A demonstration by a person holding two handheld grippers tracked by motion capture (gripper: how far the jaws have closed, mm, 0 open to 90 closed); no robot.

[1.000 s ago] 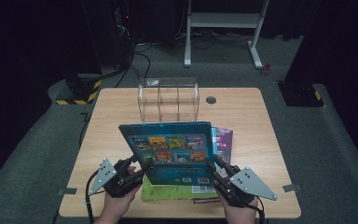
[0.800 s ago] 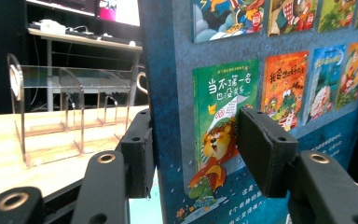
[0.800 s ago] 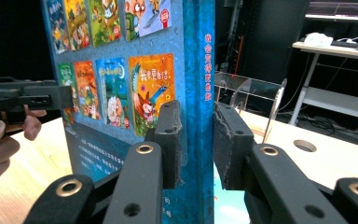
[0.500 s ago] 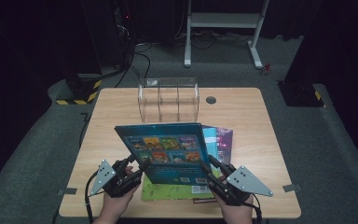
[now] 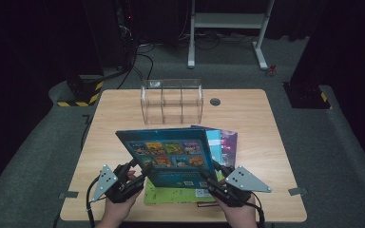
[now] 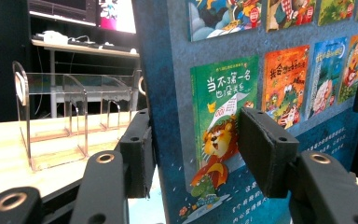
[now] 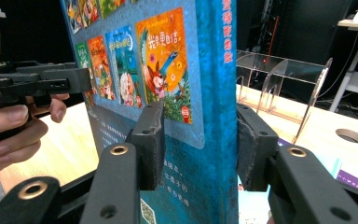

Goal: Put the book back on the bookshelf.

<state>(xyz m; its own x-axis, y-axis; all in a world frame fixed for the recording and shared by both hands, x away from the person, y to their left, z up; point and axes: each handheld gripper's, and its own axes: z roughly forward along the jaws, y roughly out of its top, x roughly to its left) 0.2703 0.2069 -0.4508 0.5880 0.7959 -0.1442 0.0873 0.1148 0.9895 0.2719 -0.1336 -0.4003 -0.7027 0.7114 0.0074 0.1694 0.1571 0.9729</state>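
Note:
A blue picture book is held up off the table, its cover with small pictures tilted toward me. My left gripper is shut on the book's lower left edge; in the left gripper view one pad lies on the cover and one behind it. My right gripper is at the lower right corner. In the right gripper view its jaws have just been opening, and the book's spine stands between them with the pads close beside it.
A clear acrylic divider rack stands at the table's far middle. Flat under the raised book lie a green book, a light blue one and a purple one. A cable hole sits by the rack.
The blue book has shifted slightly left and tilted. The right gripper has edged left along its lower corner. The left gripper has kept its place and grip.

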